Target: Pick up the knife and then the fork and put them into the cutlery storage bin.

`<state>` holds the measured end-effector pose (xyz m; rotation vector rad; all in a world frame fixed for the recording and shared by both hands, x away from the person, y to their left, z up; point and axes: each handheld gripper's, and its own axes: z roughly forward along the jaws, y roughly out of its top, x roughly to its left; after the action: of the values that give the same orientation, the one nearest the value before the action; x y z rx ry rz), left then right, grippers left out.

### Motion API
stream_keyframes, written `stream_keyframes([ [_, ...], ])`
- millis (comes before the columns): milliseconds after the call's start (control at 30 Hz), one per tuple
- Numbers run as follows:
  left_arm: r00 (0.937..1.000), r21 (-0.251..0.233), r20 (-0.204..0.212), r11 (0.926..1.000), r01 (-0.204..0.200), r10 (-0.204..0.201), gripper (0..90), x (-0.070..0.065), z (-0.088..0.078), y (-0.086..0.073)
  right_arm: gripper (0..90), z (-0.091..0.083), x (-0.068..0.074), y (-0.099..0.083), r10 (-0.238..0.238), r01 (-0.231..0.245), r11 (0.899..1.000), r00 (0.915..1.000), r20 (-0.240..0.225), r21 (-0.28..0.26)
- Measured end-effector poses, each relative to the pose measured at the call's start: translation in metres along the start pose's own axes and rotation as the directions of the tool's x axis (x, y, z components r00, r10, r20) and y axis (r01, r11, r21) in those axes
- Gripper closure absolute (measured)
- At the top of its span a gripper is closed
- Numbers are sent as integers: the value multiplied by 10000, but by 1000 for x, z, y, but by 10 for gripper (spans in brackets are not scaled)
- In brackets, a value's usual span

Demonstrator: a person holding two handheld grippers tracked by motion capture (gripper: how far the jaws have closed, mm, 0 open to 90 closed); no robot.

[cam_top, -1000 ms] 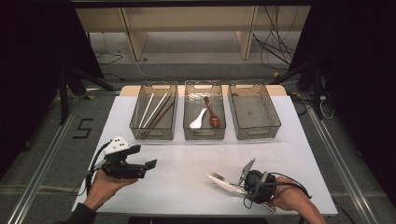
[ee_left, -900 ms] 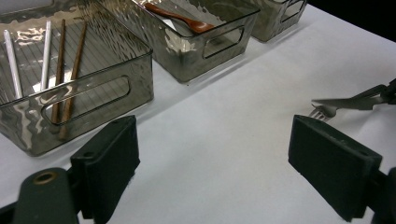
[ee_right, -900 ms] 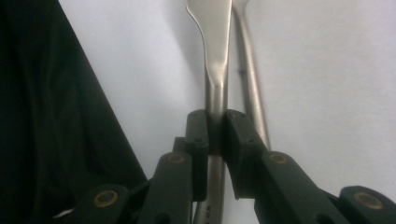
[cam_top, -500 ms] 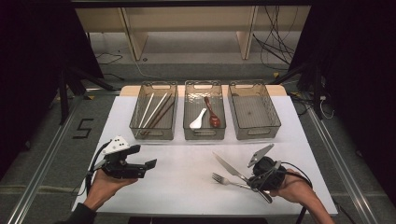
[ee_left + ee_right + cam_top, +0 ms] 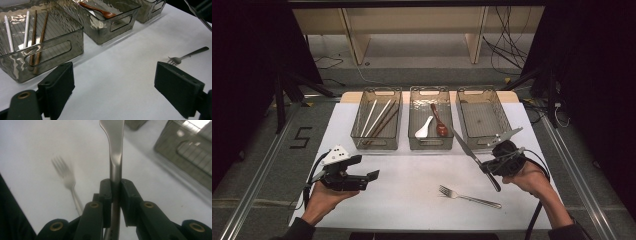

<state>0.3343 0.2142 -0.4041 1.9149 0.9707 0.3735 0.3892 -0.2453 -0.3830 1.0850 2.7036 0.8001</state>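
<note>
Where the white rectangular desk [image 5: 412, 195] spreads under the high view, three smoky grey see-through plastic bins stand in a row along its far edge. The left bin [image 5: 377, 142] holds white and brown chopsticks [image 5: 379, 119], the middle bin [image 5: 430, 142] holds a white spoon [image 5: 424, 128] and a reddish-brown wooden spoon [image 5: 439, 121], and the right bin [image 5: 482, 120] appears bare inside, though its ribbed floor is dim.

The left gripper [image 5: 364, 175], a black tool with a grey plate on top, hovers over the desk's near left part; its fingers [image 5: 58, 87] stand wide apart with nothing between them.

The right gripper [image 5: 486, 168], above the desk's right side in front of the right bin, has its fingers [image 5: 106, 195] clamped on the handle of a long silver table knife [image 5: 469, 152]. The knife is held clear of the desk, slanting with its blade tip toward the gap between the middle and right bins.

A silver metal fork [image 5: 469, 196] lies flat on the desk, near the knife and apart from it, tines pointing left.
</note>
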Motion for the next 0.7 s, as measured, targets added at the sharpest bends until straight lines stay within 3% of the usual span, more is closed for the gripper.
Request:
stream_keyframes([
  [167, 10000, -24, 15, 10000, 20, -20, 155, 0, 0, 0, 807, -1, -18, 15, 587, -580, 9971, 9982, 138, -492],
  [367, 10000, -40, 9, 10000, 51, -51, 155, 0, 0, 0, 807, -5, -43, 35, 1452, -1409, 9841, 9889, 325, -1084],
  [700, 10000, -80, 10, 10000, 30, -30, 155, 0, -1, 0, 806, -12, -73, 67, 2209, -2074, 9664, 9722, 781, -1515],
])
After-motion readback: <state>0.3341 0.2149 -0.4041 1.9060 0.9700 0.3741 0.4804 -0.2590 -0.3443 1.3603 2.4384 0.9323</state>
